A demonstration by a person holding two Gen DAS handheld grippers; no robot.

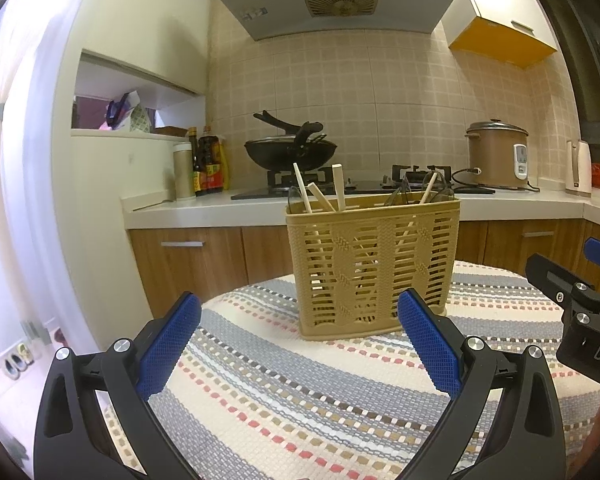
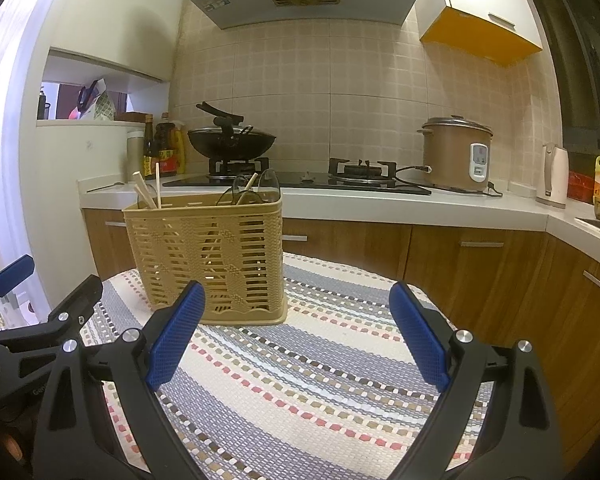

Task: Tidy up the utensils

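Both tools hover low over the striped mat (image 2: 300,380), nearest of all: the left tool (image 1: 298,344) and the right tool (image 2: 298,334) each stand with jaws spread wide and nothing between them. Each also shows at the edge of the other's view.

Under the mat sits the desk, fully covered by it. On the far part of the mat stands the basket (image 1: 374,268), a tan slotted caddy, upright, well ahead of the left tool and off to the left of the right one.

Inside it, the utensils are already sorted, it seems: chopsticks (image 1: 324,194) lean in the left compartment, and clear spoons (image 1: 414,190) with one more stick poke up in the right. I see no loose utensil anywhere on the mat.

By my reckoning the job is finished or very nearly so; with both tools empty, little looks left except perhaps moving that stray stick, and backing away.
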